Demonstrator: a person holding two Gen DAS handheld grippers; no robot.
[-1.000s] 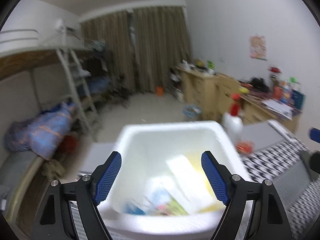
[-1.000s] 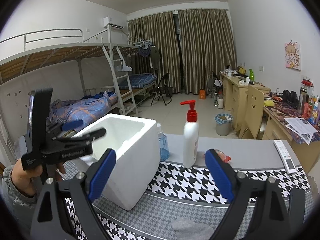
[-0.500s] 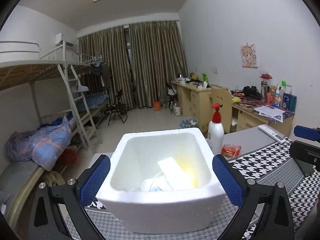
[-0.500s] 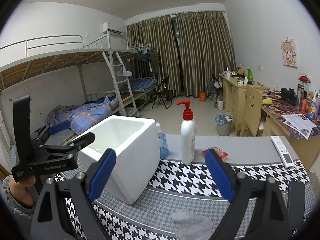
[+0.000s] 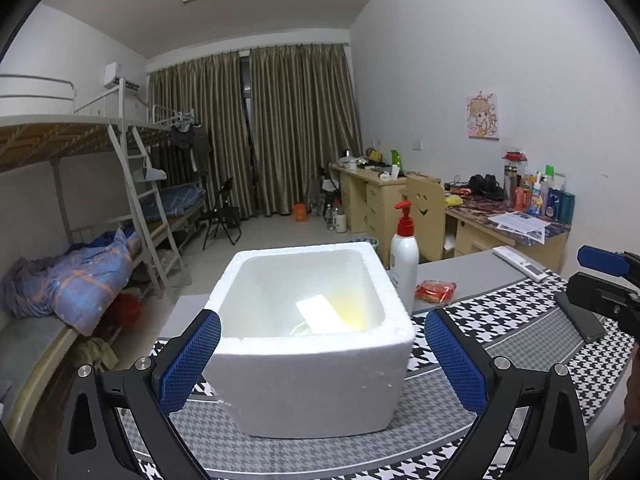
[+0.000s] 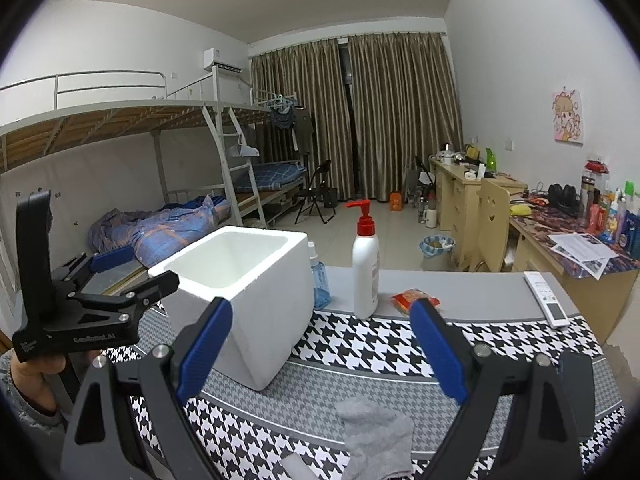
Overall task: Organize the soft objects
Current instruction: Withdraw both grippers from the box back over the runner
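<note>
Backing away from the foam box [image 5: 312, 360], the left gripper [image 5: 320, 360] has just been opening, its jaws now wide and empty, the box's front edge between them. The right gripper [image 6: 320, 356] gapes empty above a grey sock [image 6: 376, 436] on the checked cloth [image 6: 500, 344]. Writing on the left gripper's side is too small to read.

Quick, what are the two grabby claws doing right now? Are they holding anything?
Left gripper: open and empty; its fingers have just been opening, with the white foam box beyond them.
Right gripper: open, holding nothing.
</note>
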